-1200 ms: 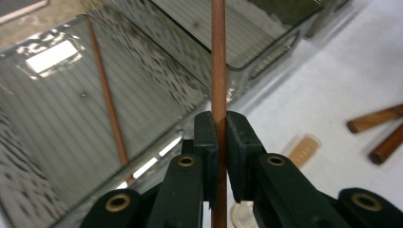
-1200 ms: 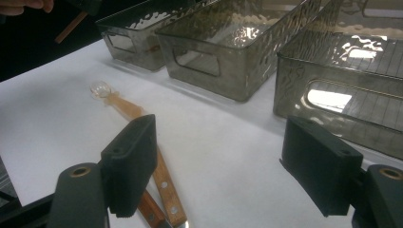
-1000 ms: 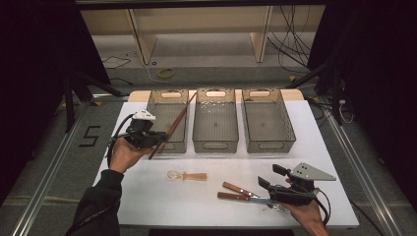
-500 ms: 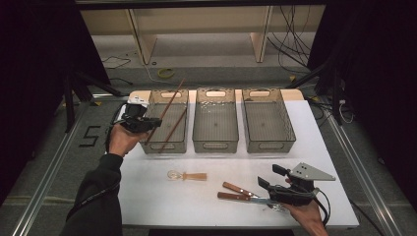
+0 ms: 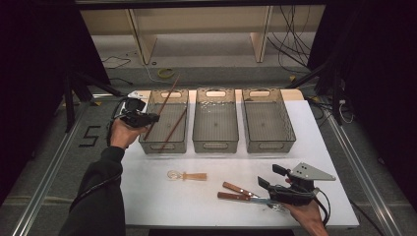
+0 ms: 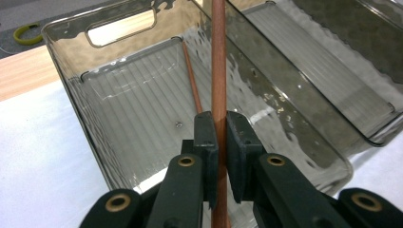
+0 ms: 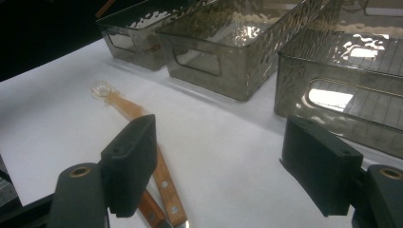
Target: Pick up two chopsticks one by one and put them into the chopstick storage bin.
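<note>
Left gripper (image 6: 218, 156) jaws clamping chopstick (image 5: 162, 104), now above left bin (image 5: 147, 142), right gripper (image 7: 218, 171) jaws apparently still agape.

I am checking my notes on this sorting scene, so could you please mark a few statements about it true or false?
1. The left gripper is shut on a chopstick. True.
2. The left bin already holds another chopstick. True.
3. The right gripper is clamped on a knife. False: its jaws stand open, above the two knives on the table.
4. The spoon lies in the middle bin. False: it lies on the white table.
</note>
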The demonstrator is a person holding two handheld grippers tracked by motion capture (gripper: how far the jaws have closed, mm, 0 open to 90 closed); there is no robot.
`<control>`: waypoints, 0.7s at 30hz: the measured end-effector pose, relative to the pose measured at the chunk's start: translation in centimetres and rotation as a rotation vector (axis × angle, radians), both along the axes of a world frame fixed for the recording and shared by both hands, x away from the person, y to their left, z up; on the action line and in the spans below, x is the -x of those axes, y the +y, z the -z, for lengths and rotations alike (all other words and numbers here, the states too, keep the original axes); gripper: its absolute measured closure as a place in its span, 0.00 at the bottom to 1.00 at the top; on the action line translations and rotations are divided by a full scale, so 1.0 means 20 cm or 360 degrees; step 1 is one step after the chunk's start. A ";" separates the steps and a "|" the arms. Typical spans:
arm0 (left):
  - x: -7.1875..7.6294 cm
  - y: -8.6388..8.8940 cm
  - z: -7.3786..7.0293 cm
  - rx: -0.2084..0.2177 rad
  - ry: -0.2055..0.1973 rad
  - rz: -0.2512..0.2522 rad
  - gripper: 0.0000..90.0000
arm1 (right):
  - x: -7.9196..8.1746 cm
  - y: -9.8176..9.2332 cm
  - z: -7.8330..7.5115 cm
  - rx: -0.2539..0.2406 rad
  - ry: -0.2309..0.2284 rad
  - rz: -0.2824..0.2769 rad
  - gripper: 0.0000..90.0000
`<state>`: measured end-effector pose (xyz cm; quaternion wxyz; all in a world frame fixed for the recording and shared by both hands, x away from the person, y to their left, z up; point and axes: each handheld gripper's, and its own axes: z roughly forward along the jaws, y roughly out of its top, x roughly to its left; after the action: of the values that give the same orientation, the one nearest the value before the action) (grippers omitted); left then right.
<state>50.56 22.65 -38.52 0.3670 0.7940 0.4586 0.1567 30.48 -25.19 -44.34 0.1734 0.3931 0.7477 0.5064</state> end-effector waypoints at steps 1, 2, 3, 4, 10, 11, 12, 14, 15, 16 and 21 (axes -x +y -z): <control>-0.01 0.00 0.00 -0.0001 0.0001 -0.0008 0.93 | 0.00 0.00 0.00 0.0001 0.0000 -0.0001 0.32; -0.01 0.01 0.01 -0.0002 0.0009 -0.0014 0.93 | 0.00 0.00 0.00 0.0001 0.0000 -0.0001 0.32; -0.02 0.01 0.02 -0.0007 0.0011 -0.0017 0.93 | 0.00 0.00 0.00 0.0001 0.0001 0.0000 0.32; -0.03 0.01 0.02 -0.0005 0.0016 -0.0025 0.93 | 0.00 0.00 0.00 0.0000 0.0000 -0.0001 0.32; -0.06 0.02 0.05 -0.0002 0.0037 -0.0054 0.92 | 0.00 0.00 0.00 -0.0002 0.0006 -0.0001 0.32; -0.06 0.02 0.06 -0.0005 0.0037 -0.0054 0.92 | 0.00 0.00 0.00 -0.0001 0.0004 -0.0004 0.32; -0.06 0.02 0.06 -0.0007 0.0043 -0.0054 0.92 | 0.00 0.00 0.00 -0.0001 0.0005 -0.0003 0.32; -0.06 0.02 0.07 -0.0004 0.0046 -0.0057 0.92 | 0.00 0.00 0.00 -0.0001 0.0004 -0.0006 0.32; -0.06 0.02 0.07 -0.0004 0.0049 -0.0060 0.92 | 0.00 0.00 0.00 0.0000 0.0006 -0.0004 0.32; -0.06 0.02 0.08 -0.0008 0.0050 -0.0060 0.92 | 0.00 0.00 0.00 -0.0001 0.0005 -0.0004 0.32; -0.07 0.03 0.10 -0.0008 0.0070 -0.0080 0.92 | 0.00 0.00 0.00 0.0001 0.0004 -0.0009 0.32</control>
<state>51.97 23.20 -40.56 0.3508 0.7864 0.4859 0.1495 30.46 -25.09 -44.39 0.1711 0.3916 0.7492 0.5061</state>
